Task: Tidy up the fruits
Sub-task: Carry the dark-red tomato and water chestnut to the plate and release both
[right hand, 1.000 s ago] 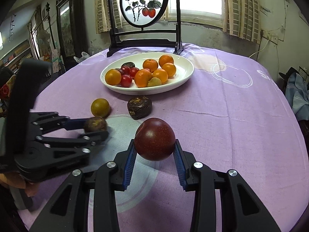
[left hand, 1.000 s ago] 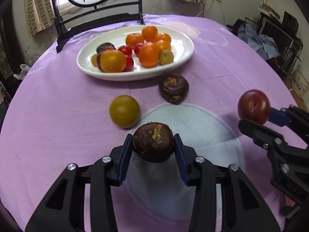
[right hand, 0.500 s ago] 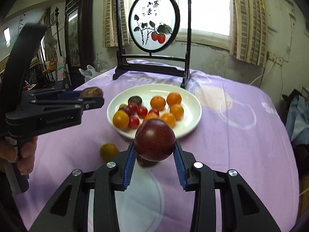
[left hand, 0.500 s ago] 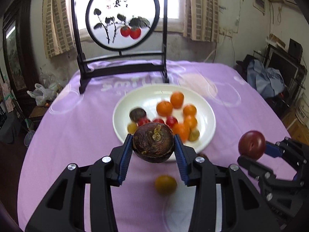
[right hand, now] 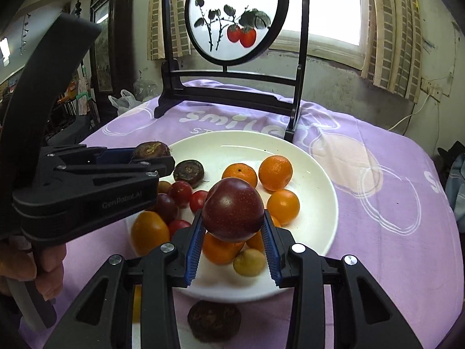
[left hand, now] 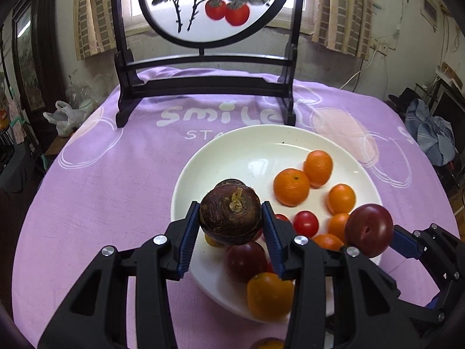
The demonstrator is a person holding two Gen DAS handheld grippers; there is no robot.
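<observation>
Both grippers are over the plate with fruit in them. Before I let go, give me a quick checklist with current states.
1. Left gripper holding the brown water chestnut: ok, pads on both sides.
2. Right gripper holding the dark red plum: ok.
3. Both fruits above the white plate: ok.
4. Free landing space: ok at the bare far half; not ok straight below, where oranges and cherry tomatoes crowd.
5. Clearance between the two grippers: cannot tell, they look close.
6. Fruit left on the purple tablecloth: not ok, another brown chestnut lies outside the plate.
</observation>
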